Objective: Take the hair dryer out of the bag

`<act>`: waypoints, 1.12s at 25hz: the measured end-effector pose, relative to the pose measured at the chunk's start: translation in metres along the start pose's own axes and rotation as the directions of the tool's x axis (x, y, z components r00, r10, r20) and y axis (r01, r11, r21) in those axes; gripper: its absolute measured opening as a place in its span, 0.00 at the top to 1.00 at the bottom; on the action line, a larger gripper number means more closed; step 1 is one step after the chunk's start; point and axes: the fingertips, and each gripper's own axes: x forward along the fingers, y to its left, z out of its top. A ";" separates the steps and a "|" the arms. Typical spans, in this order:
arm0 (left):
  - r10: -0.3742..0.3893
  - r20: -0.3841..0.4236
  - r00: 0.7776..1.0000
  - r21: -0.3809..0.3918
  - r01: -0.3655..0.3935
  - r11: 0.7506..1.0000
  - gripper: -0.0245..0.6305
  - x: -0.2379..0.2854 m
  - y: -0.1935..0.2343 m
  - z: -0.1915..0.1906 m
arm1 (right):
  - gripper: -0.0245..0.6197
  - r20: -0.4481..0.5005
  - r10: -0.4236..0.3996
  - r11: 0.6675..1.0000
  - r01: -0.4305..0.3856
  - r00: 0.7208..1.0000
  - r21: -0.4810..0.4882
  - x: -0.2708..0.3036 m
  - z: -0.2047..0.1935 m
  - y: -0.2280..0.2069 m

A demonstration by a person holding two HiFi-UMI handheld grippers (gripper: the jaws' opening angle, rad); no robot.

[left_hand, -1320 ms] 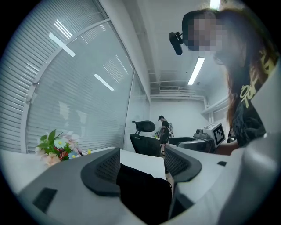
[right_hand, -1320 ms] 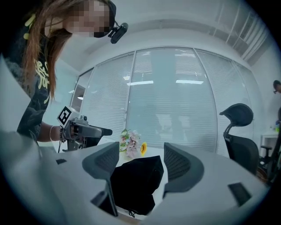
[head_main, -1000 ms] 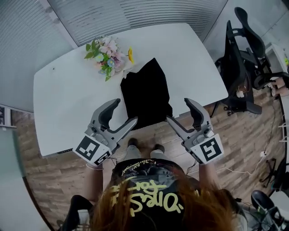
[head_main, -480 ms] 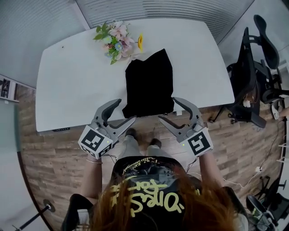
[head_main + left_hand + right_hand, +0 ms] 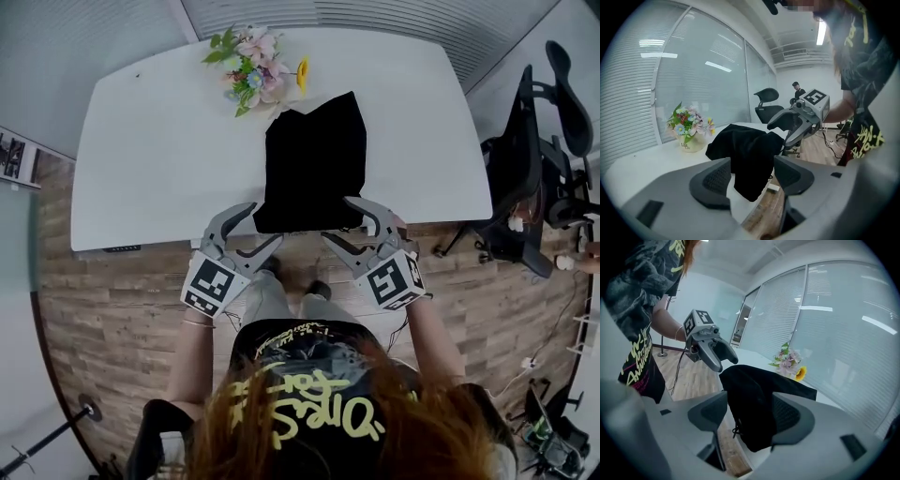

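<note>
A black cloth bag point(image 5: 314, 159) lies flat on the white table point(image 5: 150, 159), its near end drooping over the front edge. No hair dryer shows; the bag hides whatever is inside. My left gripper point(image 5: 261, 227) hovers open just left of the bag's near end. Its jaws have just been closing a little, with nothing pressed between them. My right gripper point(image 5: 339, 221) stands open just right of that end. In the left gripper view the bag point(image 5: 747, 154) hangs beyond the jaws. The right gripper view shows the bag point(image 5: 754, 404) and its drawstring likewise.
A small pot of flowers point(image 5: 255, 70) stands at the table's back, just beyond the bag's far end. Black office chairs point(image 5: 534, 159) stand right of the table. Wooden floor runs below the front edge, where the person's feet are.
Both grippers have come down and drawn closer together, from beside the person's waist to either side of the bag's near end. The bag has not moved.
</note>
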 end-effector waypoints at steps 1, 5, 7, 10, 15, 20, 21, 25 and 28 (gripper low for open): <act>0.011 -0.010 1.000 0.018 -0.011 1.000 0.53 0.002 0.000 -0.002 | 0.49 -0.010 0.004 1.000 -0.004 1.000 -0.005 0.003 -0.002 0.000; 0.043 -0.035 0.998 0.074 -0.040 0.996 0.59 0.007 -0.001 -0.007 | 0.50 -0.051 0.007 0.999 -0.009 0.999 -0.047 0.012 -0.012 0.005; 0.057 -0.037 0.998 0.070 -0.054 0.996 0.63 0.009 0.000 -0.009 | 0.50 -0.064 -0.010 0.998 0.006 0.998 -0.068 0.015 -0.015 0.004; 0.078 -0.029 0.997 0.056 -0.076 0.996 0.72 0.009 0.004 -0.009 | 0.61 -0.062 -0.036 0.996 0.031 0.997 -0.079 0.016 -0.016 0.002; 0.102 -0.010 0.995 0.049 -0.101 0.994 0.88 0.007 0.013 -0.004 | 0.83 -0.036 -0.081 0.994 0.078 0.996 -0.082 0.013 -0.006 -0.005; 0.094 0.027 0.995 -0.007 -0.094 0.996 0.85 0.004 0.014 0.008 | 0.88 0.003 -0.122 0.992 0.122 0.992 -0.017 0.010 0.016 -0.018; 0.073 0.040 0.997 -0.010 -0.072 0.997 0.78 0.004 0.010 0.013 | 0.88 0.013 -0.133 0.991 0.133 0.991 -0.005 0.009 0.019 -0.022; -0.018 0.037 0.999 0.043 0.016 0.999 0.50 0.013 -0.007 0.025 | 0.89 0.043 -0.163 0.986 0.162 0.986 0.029 0.009 0.029 -0.032; 0.019 0.009 1.000 0.094 -0.020 0.995 0.52 0.022 0.002 0.028 | 0.89 0.031 -0.170 0.985 0.168 0.985 0.044 0.011 0.039 -0.035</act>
